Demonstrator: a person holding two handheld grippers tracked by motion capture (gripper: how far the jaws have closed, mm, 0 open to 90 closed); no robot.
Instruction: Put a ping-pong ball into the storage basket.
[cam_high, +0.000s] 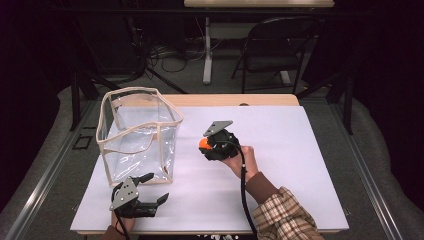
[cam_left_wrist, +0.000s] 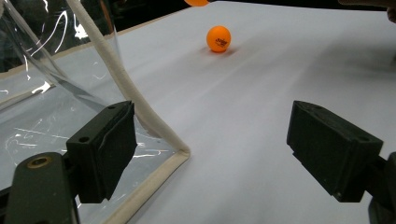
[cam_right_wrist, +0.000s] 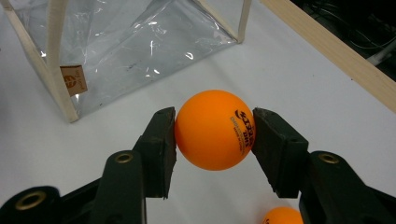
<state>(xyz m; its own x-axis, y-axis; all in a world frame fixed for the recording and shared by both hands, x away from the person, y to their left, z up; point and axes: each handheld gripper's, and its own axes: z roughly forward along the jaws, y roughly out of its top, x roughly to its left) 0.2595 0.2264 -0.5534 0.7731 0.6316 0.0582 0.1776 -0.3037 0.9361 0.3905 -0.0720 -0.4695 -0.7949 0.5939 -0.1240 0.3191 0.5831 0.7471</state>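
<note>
The right gripper (cam_right_wrist: 214, 130) is clamped on an orange table-tennis ball with dark printed lettering (cam_right_wrist: 215, 129): in the right gripper view each black jaw presses a side of the ball, which sits above the white sheet covering the desk (cam_high: 280, 150). In the high view this gripper (cam_high: 206, 145), carrying a grey three-cornered plate, is near the middle of the desk, just right of the clear plastic bag with cream fabric edging (cam_high: 140, 135); the ball (cam_high: 204, 144) shows as an orange spot at its tip. The person's hand (cam_high: 240, 162) and a brown cuff with a plaid sleeve (cam_high: 285, 212) come in from the near right corner.

A second orange ball (cam_left_wrist: 218, 38) lies on the white sheet; it appears to be the same one that peeks in at the bottom edge of the right gripper view, though little of it shows there.

The left gripper (cam_high: 150, 190) rests at the near left edge of the desk, just in front of the bag's near corner, its jaws spread wide with nothing between them. In the left gripper view the bag's cream-edged corner (cam_left_wrist: 180, 151) lies just beside the left-hand jaw.
</note>
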